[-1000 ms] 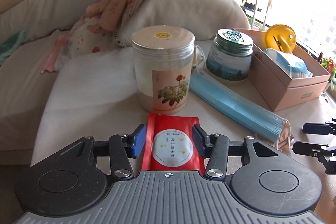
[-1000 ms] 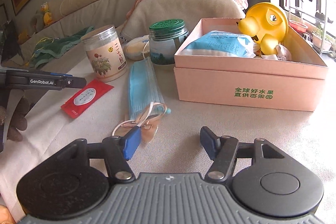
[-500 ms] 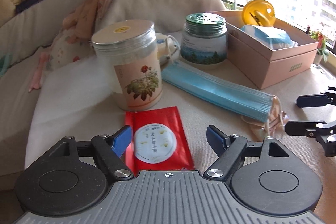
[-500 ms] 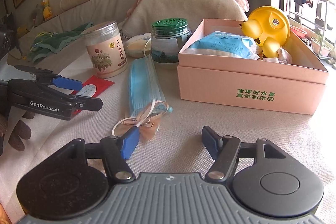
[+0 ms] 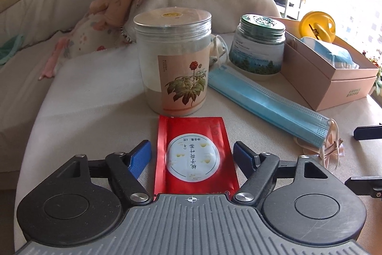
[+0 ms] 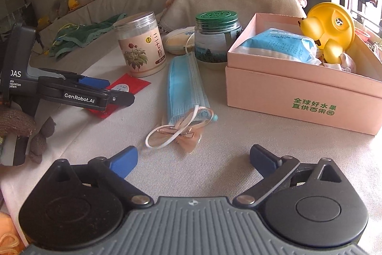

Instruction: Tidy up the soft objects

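Left wrist view, lowest in the frame: your left gripper (image 5: 192,154) had its blue pads spread either side of the red sachet (image 5: 194,154), neither pad pressing it. Those jaws had just been closing in a little after a wide opening, and the sachet lay flat on the beige cushion (image 5: 95,97) between them, gripped by nothing. Just beyond the sachet's top edge stood the clear jar with the flower label (image 5: 174,63). Right of it the folded blue face mask (image 5: 265,104) ran diagonally towards the lower right, its ear loops beside a peach bow clip (image 5: 331,149). Further back sat the green-lidded jar (image 5: 260,47), then the pink box (image 5: 339,85) at the right edge holding a blue packet (image 5: 331,54) and a yellow toy (image 5: 317,25).

Right wrist view: your right gripper (image 6: 193,159) had just been opening and stood wide with only cushion between its pads. The bow clip and mask lay just ahead, centre frame. At the left edge your gloved hand (image 6: 19,126) held the left gripper over the sachet.
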A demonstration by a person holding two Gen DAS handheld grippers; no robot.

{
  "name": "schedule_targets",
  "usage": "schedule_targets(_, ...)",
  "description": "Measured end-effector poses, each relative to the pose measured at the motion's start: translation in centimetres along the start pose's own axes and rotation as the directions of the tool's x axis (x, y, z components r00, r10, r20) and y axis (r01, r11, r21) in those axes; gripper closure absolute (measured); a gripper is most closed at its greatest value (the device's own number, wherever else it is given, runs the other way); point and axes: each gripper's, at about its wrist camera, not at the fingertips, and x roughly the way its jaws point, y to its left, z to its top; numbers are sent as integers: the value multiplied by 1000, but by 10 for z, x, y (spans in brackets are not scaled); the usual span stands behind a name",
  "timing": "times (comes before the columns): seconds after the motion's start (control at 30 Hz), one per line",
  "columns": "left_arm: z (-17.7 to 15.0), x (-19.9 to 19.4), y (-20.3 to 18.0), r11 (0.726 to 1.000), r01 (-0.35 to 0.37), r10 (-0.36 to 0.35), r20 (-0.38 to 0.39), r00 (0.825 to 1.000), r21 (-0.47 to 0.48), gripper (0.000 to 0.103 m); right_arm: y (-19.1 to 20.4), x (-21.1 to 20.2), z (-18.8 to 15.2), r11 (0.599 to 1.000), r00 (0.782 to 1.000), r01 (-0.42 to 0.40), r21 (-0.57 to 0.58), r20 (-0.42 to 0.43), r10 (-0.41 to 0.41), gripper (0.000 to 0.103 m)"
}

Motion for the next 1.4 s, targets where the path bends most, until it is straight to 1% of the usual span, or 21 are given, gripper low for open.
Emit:
schedule_targets(0.07, -3, -4, 2, 1000, 20, -19, 26, 999, -22, 43, 2, 1, 1, 1000, 1000, 3, -16, -13, -3, 0)
schedule_targets(0.17, -9, -9, 7, 997, 49, -46, 54, 997, -51, 46, 15, 6, 3, 993, 997, 42, -106, -55, -48, 2)
schedule_targets(0.2, -11, -10, 8, 997, 55, -51, 60, 997, -54, 46, 19, 6, 5, 990, 996, 51, -129, -60, -59, 14)
schedule_targets(0.23, -13, -12, 9, 996, 62, -58, 67, 996, -56, 47, 22, 5, 8, 988, 997, 46, -146, -56, -55, 20)
schedule_targets(0.3, -16, -14, 12, 994, 80, -74, 85, 994, -74, 47, 33, -1, 18, 982, 999, 45, -184, -18, -49, 24)
schedule_targets(0.33, -17, -15, 15, 992, 92, -84, 90, 992, -87, 48, 40, -2, 26, 976, 998, 64, -207, 5, -65, 25)
schedule_targets(0.37, -18, -15, 18, 989, 104, -94, 96, 991, -102, 48, 46, 0, 34, 971, 996, 87, -224, 15, -86, 30)
schedule_targets(0.4, -18, -15, 20, 986, 116, -104, 101, 989, -117, 48, 52, 5, 44, 966, 994, 107, -236, 15, -106, 41)
schedule_targets(0.47, -19, -15, 24, 981, 133, -118, 110, 987, -140, 48, 59, 22, 63, 963, 992, 114, -243, -21, -122, 52)
schedule_targets(0.6, -22, -17, 24, 977, 148, -130, 122, 984, -153, 48, 67, 62, 90, 956, 983, 130, -262, -90, -158, 53)
schedule_targets(0.67, -22, -18, 25, 975, 156, -136, 127, 983, -159, 48, 64, 80, 100, 959, 973, 133, -251, -151, -175, 53)
schedule_targets(0.7, -22, -18, 25, 973, 161, -140, 130, 982, -164, 48, 61, 86, 103, 962, 967, 137, -235, -178, -181, 56)
schedule_targets(0.8, -23, -18, 27, 970, 168, -146, 129, 981, -178, 48, 50, 100, 111, 979, 954, 96, -179, -264, -142, 59)
schedule_targets(0.83, -23, -19, 27, 969, 171, -149, 128, 981, -177, 48, 50, 102, 112, 979, 954, 95, -178, -266, -141, 60)
schedule_targets(0.87, -23, -19, 27, 968, 176, -155, 126, 980, -178, 48, 51, 103, 113, 976, 952, 97, -194, -268, -148, 73)
schedule_targets(0.9, -23, -20, 27, 966, 183, -162, 126, 979, -181, 48, 53, 104, 115, 974, 950, 88, -208, -275, -144, 93)
schedule_targets(0.97, -21, -24, 28, 963, 191, -168, 129, 977, -190, 49, 53, 106, 121, 979, 948, 66, -192, -295, -122, 97)
schedule_targets(1.0, -18, -29, 30, 962, 191, -165, 139, 976, -195, 49, 55, 106, 125, 978, 949, 66, -196, -291, -122, 100)
schedule_targets(1.1, -2, -52, 34, 965, 190, -154, 194, 969, -182, 49, 62, 91, 146, 975, 968, 56, -214, -227, -105, 100)
schedule_targets(1.23, 32, -87, 29, 980, 164, -125, 283, 951, -117, 49, 69, 43, 188, 975, 995, 42, -217, -78, -60, 100)
schedule_targets(1.4, 71, -120, 7, 990, 134, -110, 369, 923, -39, 49, 70, -18, 239, 979, 996, 34, -201, 85, -17, 100)
